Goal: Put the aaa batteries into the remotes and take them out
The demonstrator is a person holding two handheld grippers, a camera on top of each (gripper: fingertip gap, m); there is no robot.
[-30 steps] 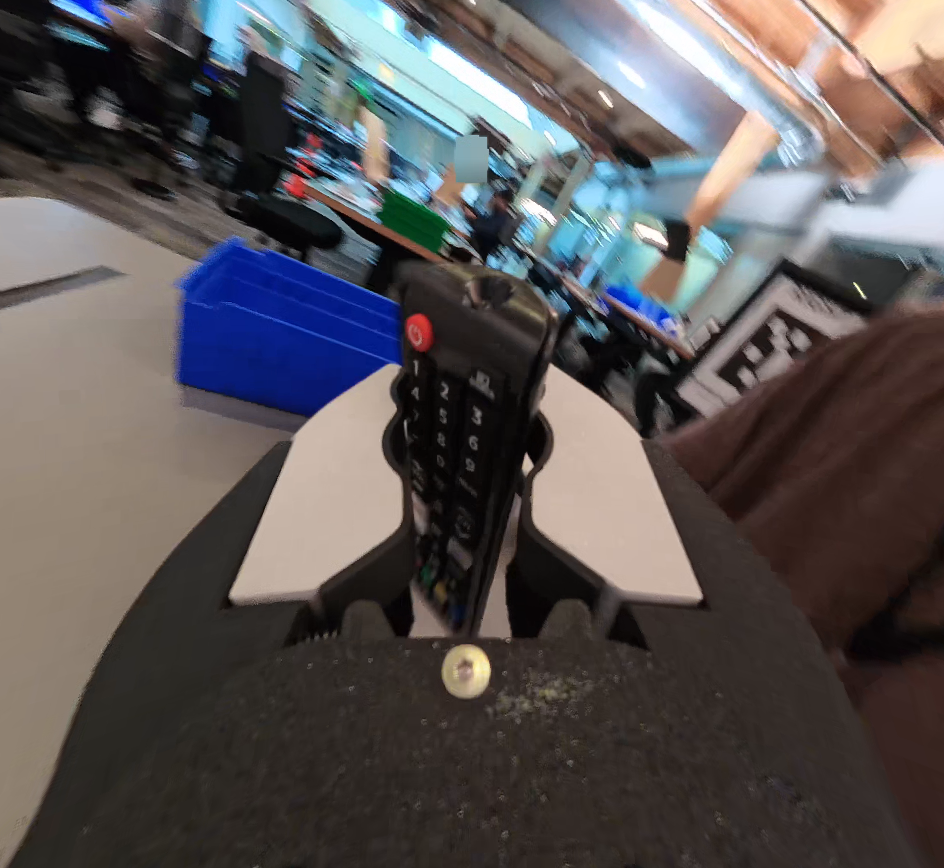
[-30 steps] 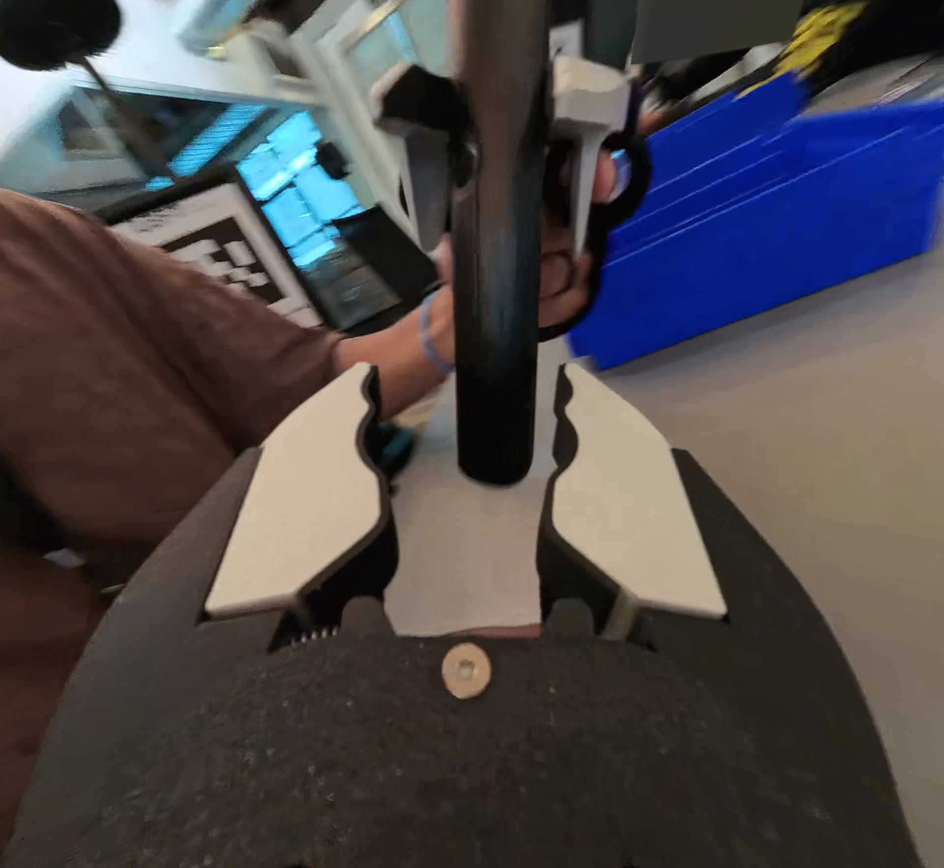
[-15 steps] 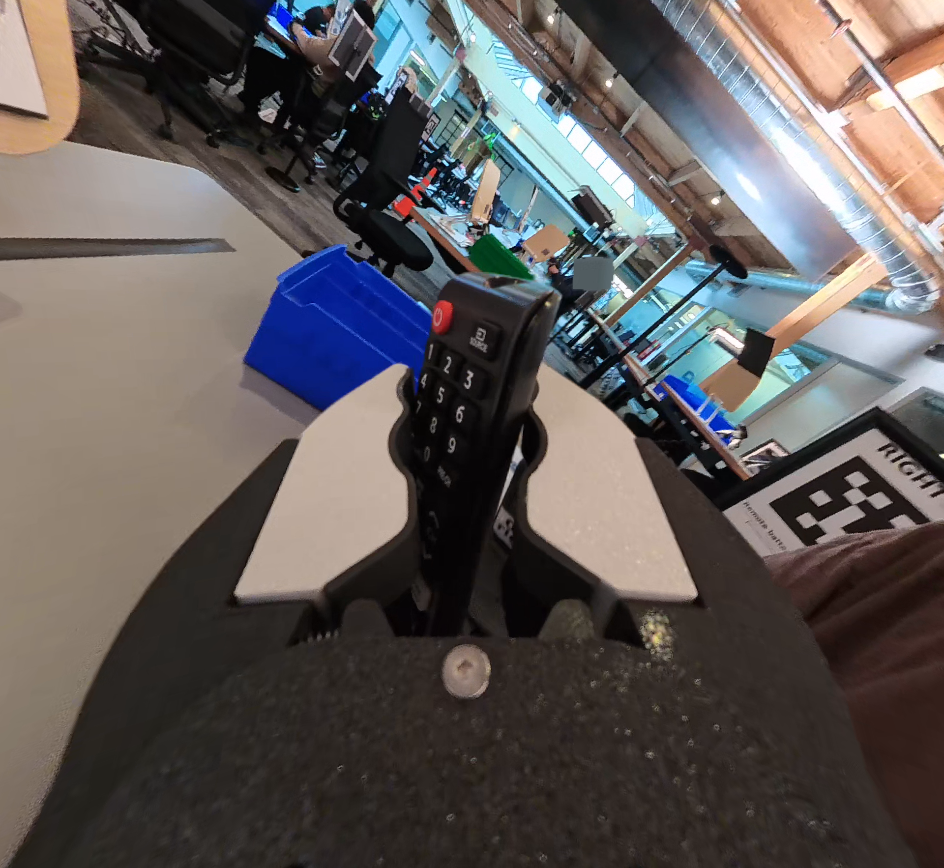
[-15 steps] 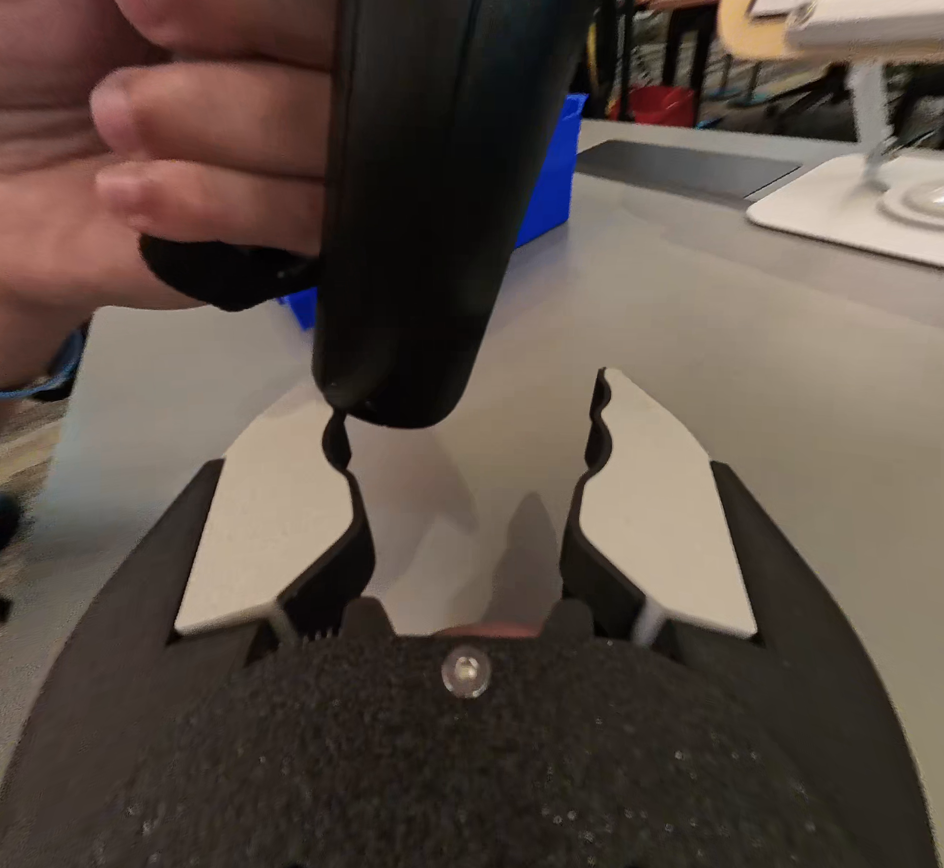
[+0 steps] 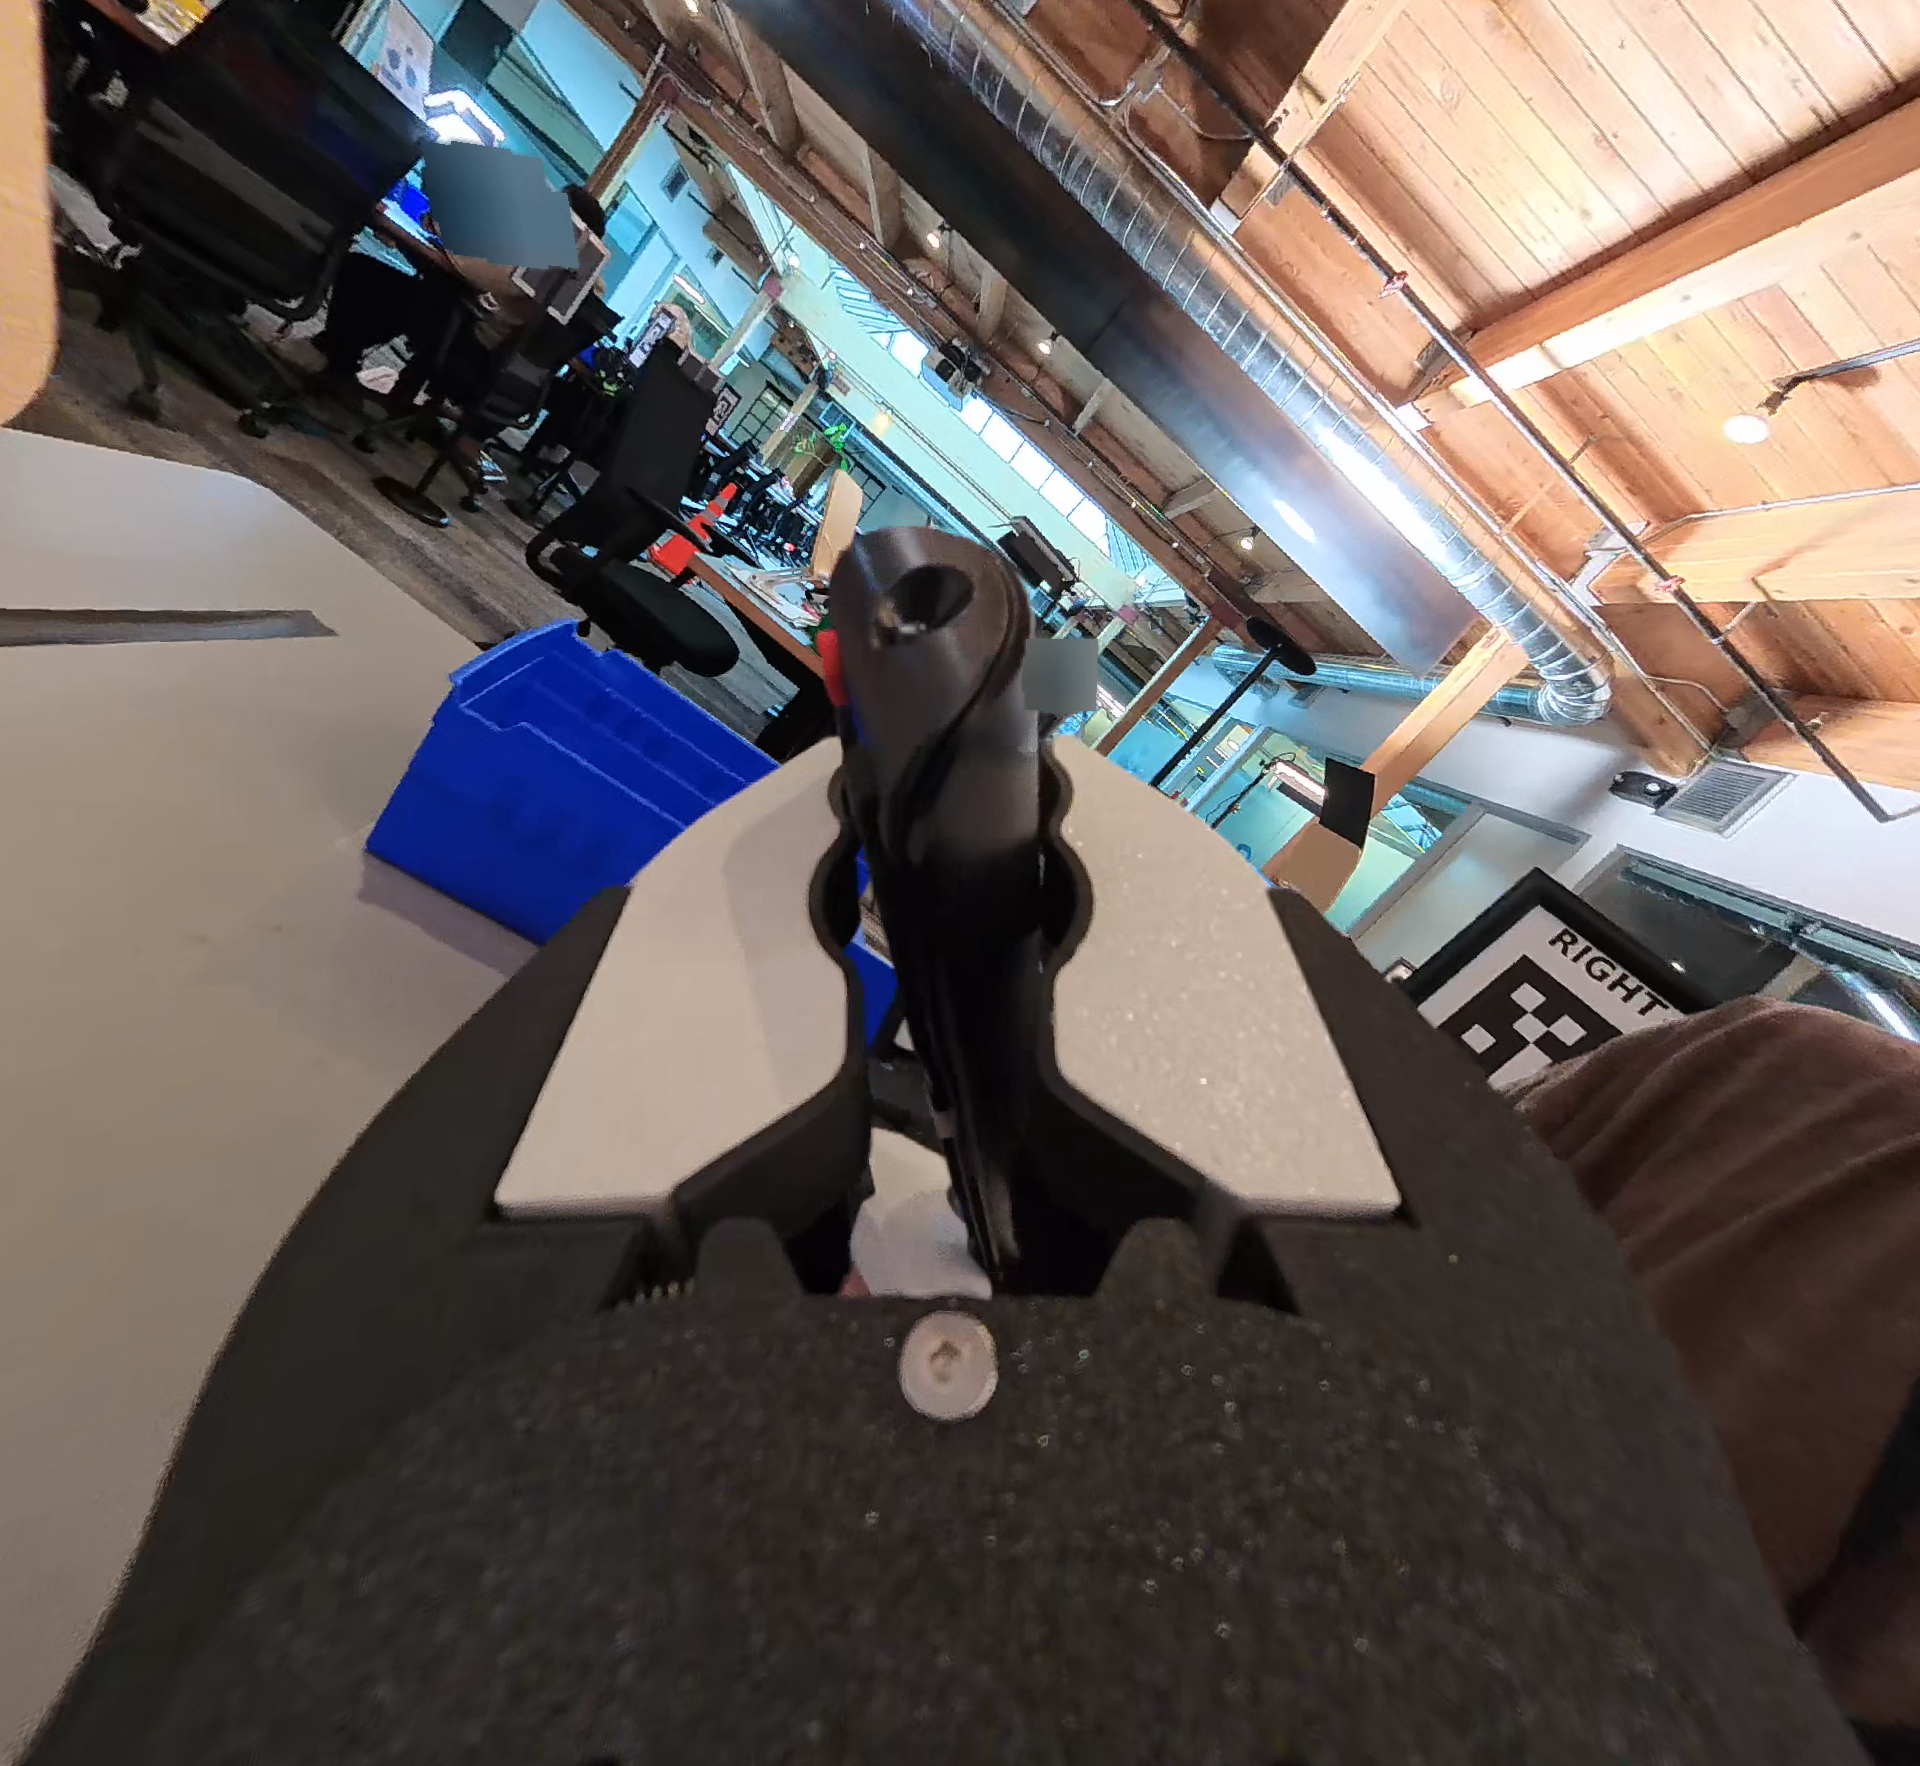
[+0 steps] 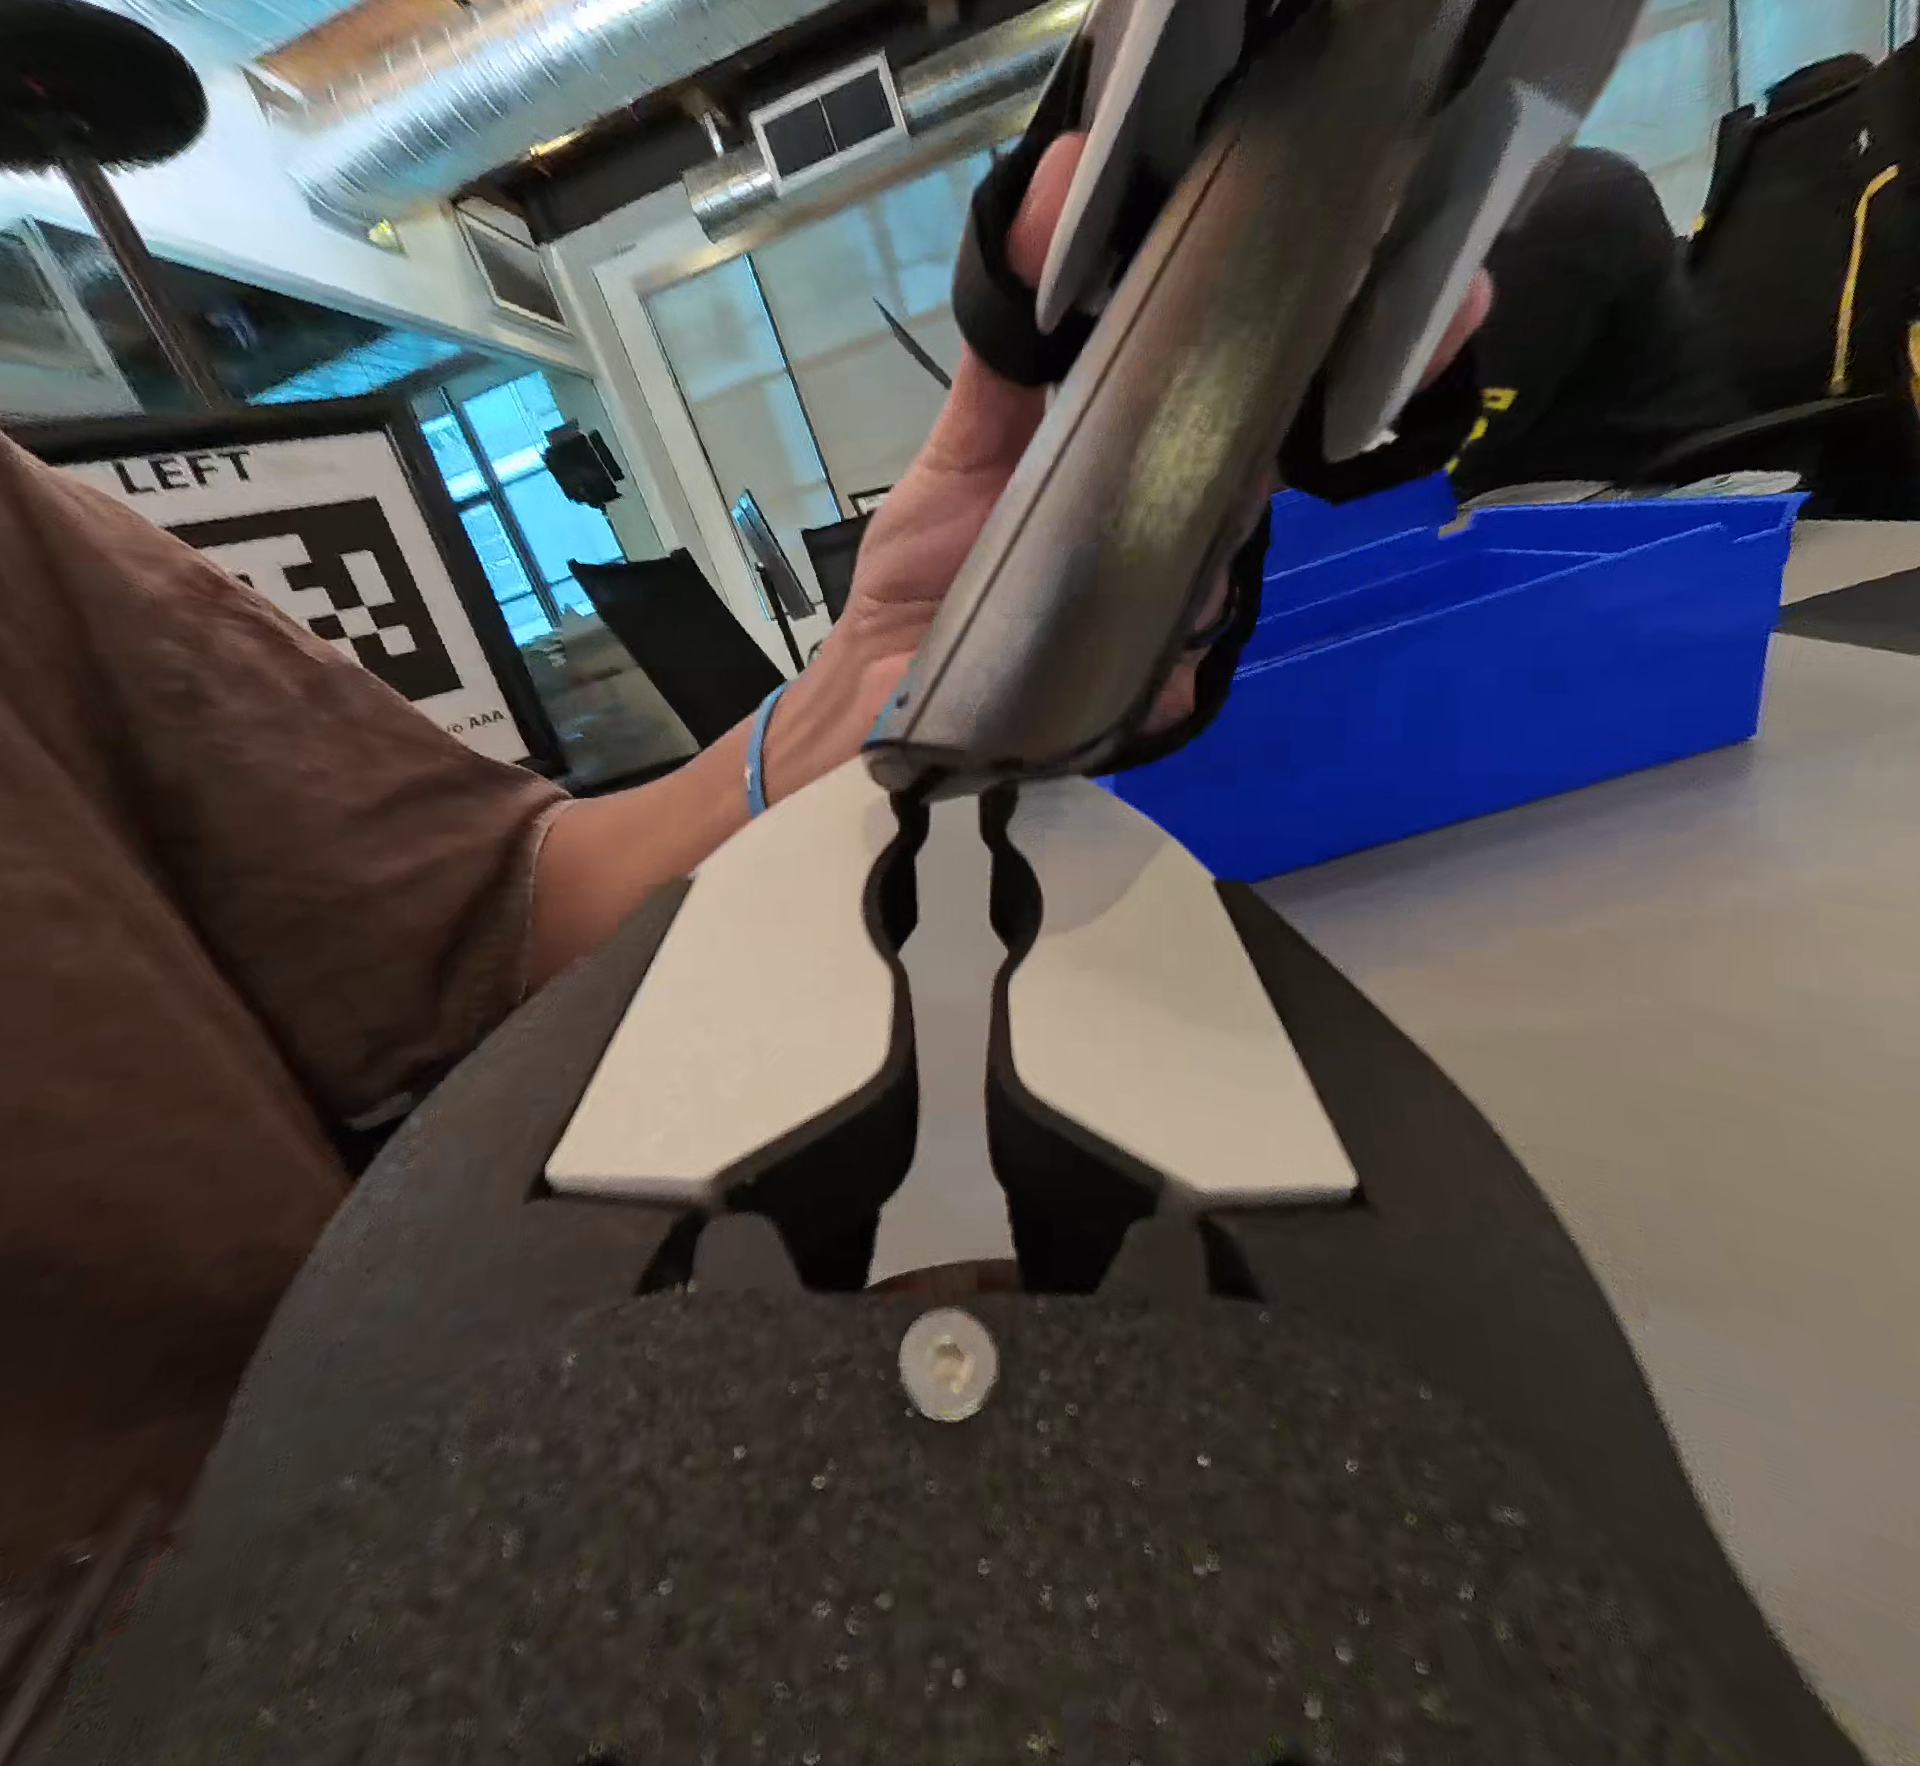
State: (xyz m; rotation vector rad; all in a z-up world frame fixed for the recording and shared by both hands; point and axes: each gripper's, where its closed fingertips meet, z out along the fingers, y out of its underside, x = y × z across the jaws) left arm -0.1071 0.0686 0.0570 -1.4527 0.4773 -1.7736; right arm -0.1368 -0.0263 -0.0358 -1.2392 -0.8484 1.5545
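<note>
My left gripper is shut on a black remote, held edge-on with its front end pointing away and a red button just showing on its left side. In the right wrist view the same remote slants down from the upper right, clamped between the left gripper's fingers, with a person's hand behind it. My right gripper has its jaws drawn together to a narrow gap. Its tips sit under the remote's lower end, and I cannot see whether they pinch anything. No batteries are in view.
A blue plastic bin stands on the grey table beyond the remote; it also shows in the right wrist view. A brown sleeve fills the left side. Black-and-white marker boards stand behind. Office chairs and desks lie beyond. Tip to tip, the grippers are about 12 centimeters apart.
My right gripper's jaws have gone from wide open to nearly together at the remote's lower end. The left gripper has turned the remote from buttons-facing to edge-on and tilted upward.
</note>
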